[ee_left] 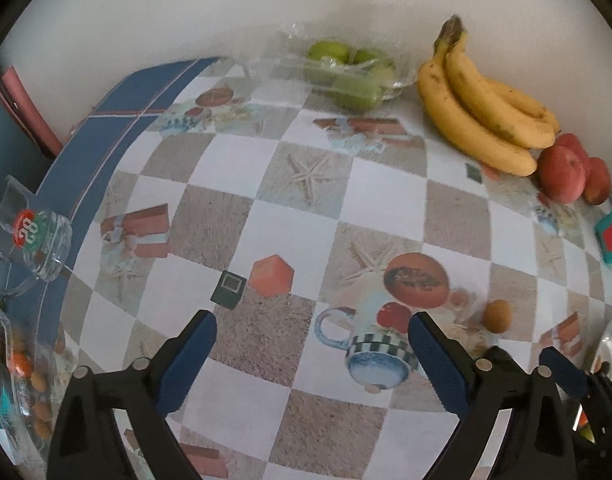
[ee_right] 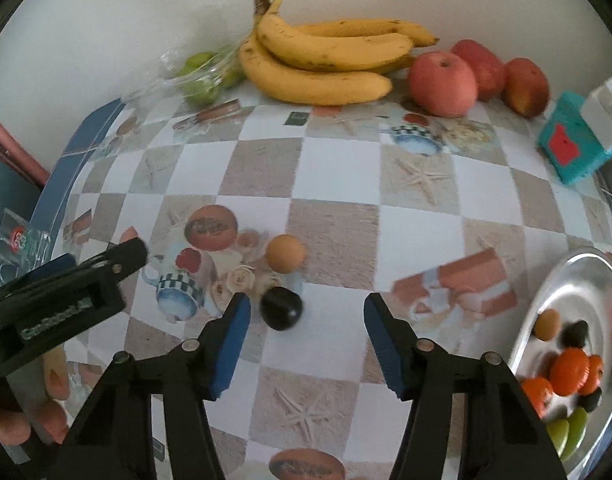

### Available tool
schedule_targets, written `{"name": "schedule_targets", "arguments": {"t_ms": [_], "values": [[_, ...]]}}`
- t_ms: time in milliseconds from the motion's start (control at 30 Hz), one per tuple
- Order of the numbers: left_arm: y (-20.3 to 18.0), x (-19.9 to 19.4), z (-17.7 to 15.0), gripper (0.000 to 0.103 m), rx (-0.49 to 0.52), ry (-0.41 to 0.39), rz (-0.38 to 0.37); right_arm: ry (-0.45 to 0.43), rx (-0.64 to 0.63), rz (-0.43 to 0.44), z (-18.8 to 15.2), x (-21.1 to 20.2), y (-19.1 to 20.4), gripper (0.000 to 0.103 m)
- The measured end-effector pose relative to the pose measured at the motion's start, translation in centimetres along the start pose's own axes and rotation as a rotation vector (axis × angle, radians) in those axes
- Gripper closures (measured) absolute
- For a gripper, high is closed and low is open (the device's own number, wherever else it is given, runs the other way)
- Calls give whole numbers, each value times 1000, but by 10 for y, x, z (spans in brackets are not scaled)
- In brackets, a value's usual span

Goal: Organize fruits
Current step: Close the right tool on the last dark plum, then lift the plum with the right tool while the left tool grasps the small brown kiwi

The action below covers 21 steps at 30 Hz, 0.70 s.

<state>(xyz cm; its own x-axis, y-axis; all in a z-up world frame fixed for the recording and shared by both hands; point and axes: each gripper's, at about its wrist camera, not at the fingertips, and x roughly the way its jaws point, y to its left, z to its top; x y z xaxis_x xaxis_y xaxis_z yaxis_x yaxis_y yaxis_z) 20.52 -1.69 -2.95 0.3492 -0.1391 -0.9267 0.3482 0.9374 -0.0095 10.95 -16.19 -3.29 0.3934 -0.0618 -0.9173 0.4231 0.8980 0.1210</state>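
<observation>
Right gripper (ee_right: pixel 306 334) spread, empty, aimed beside dark fruit (ee_right: pixel 281 308) for pickup; left gripper (ee_left: pixel 312 354) parted wide, nothing held.

Both wrist views look steeply down, sharing the bananas (ee_left: pixel 482 108).

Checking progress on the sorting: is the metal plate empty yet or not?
Not empty: the metal plate already holds several small fruits.

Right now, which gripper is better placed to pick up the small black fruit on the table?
Right. The right gripper is open with the black fruit just ahead of its left finger. The left gripper faces only bare tablecloth.
</observation>
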Motion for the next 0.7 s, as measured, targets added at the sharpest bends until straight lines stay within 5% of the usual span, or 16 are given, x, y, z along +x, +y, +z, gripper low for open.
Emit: {"name": "schedule_targets", "arguments": {"t_ms": [467,700], "values": [[6,8,-1,7,-2,15,32,41,-38,23,2,23,13,76],[12,3,-1,7,-20,9,44,46,-21,50,2,21,10,76]]}}
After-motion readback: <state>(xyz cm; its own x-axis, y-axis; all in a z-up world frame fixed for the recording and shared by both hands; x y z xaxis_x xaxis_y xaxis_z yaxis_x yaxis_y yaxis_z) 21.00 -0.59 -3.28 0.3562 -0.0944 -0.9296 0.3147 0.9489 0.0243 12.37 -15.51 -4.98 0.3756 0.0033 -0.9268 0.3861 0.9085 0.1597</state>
